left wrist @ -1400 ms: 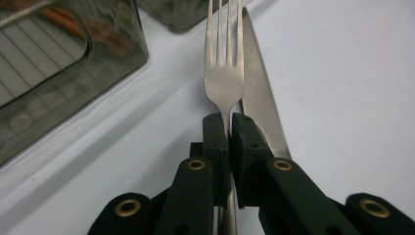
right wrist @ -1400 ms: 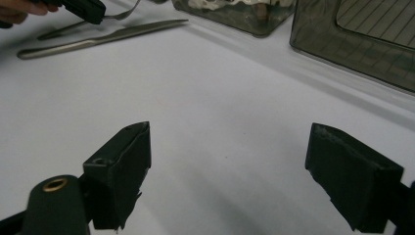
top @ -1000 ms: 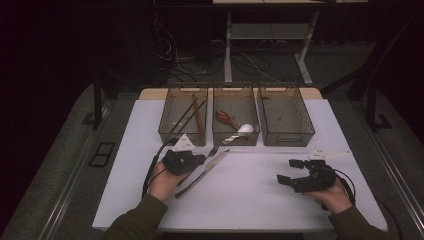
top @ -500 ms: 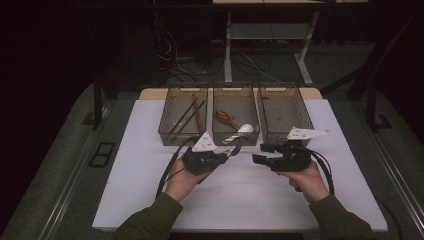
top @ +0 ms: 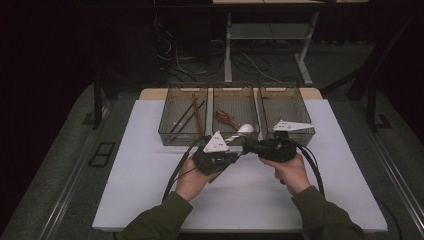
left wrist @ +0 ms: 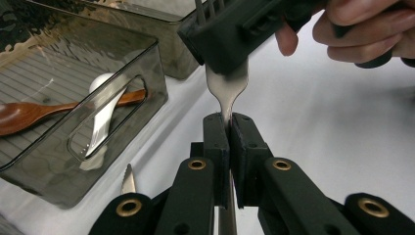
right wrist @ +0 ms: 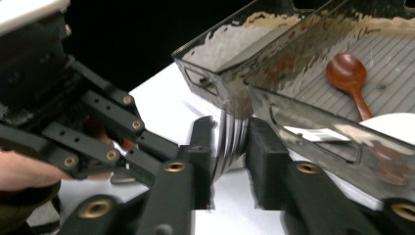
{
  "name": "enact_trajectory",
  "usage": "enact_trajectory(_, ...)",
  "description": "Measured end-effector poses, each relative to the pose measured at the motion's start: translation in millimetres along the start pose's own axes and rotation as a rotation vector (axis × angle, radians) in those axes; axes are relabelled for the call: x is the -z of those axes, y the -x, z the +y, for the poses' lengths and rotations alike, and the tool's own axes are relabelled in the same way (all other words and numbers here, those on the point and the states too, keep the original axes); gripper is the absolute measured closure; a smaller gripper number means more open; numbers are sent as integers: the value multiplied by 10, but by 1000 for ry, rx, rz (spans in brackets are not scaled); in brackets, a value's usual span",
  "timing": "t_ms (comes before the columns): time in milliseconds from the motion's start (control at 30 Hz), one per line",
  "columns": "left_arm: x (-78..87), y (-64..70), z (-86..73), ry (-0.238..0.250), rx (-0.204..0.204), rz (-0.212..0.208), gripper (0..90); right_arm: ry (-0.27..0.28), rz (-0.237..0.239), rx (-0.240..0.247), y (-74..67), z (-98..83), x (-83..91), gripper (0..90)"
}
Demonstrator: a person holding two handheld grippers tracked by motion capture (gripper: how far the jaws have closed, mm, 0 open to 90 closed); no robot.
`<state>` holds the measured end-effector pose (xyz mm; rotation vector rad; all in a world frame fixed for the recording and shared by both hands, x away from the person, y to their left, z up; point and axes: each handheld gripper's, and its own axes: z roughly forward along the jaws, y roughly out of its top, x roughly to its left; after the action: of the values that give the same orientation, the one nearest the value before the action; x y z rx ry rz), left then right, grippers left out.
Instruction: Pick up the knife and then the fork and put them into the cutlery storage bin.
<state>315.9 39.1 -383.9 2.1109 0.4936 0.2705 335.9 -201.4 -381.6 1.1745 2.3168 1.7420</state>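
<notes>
The left gripper [left wrist: 229, 128] clamps the fork [left wrist: 226, 85] by its neck; the right gripper's [right wrist: 230, 142] fingers [right wrist: 202, 147], just closing, flank the tines, contact unclear.

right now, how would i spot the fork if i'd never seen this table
Find the three smoky bins at the white table's far edge. Just in front of the middle one, two black grippers meet nose to nose. The fork is the metal piece bridging them, its neck pinched in the left gripper.
</notes>
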Motion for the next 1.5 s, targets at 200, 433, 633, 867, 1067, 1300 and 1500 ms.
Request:
enact_trajectory(200, 3, -6, -1, 23, 19, -21, 846, 17, -24, 24, -34, 5, 15, 801)
enact_trajectory(433, -15, 5, -32, 47, 42, -66, 764, 22, -62, 58, -28, 35, 36, 872)
enact_trajectory(633, 58, -63, -136, 54, 72, -76, 632, 33, -101, 47, 107, 81, 158, 872)
enact_trajectory(867, 197, -139, -327, 81, 69, -77, 495, 45, -140, 58, 233, 168, 343, 872)
enact_trajectory(1067, 365, -237, -527, 84, 90, -62, 421, 62, -179, 66, 356, 289, 551, 872)
enact_trajectory(1300, 555, -293, -785, 86, 125, -33, 312, 98, -210, 59, 489, 477, 770, 872)
enact_trajectory(1500, 690, -292, -984, 79, 144, -13, 220, 149, -251, 47, 616, 705, 1026, 872)
